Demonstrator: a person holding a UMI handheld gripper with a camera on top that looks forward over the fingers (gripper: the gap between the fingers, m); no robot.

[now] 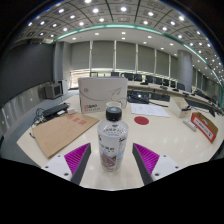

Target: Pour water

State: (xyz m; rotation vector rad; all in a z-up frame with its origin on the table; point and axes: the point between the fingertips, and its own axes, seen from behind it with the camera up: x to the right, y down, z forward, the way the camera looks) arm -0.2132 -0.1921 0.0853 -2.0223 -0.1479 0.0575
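A clear water bottle (pixel 112 142) with a black cap stands upright on the bench (pixel 175 145) between the released fingers (pixel 113 165), gaps either side.

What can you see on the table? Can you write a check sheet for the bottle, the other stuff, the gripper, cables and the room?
Surface: pale table, lit from above.
Job's things: clear water bottle with a dark cap, upright, standing between the fingers; no cup to pour into seen.
Clutter: brown cardboard sheet left of the bottle; white box behind it; red disc; red-and-white box at the right.
Grippers: gripper open, magenta pads either side of the bottle, gaps showing.
Cables: nothing seen.
Surroundings: large office hall, ceiling lights, desks behind.
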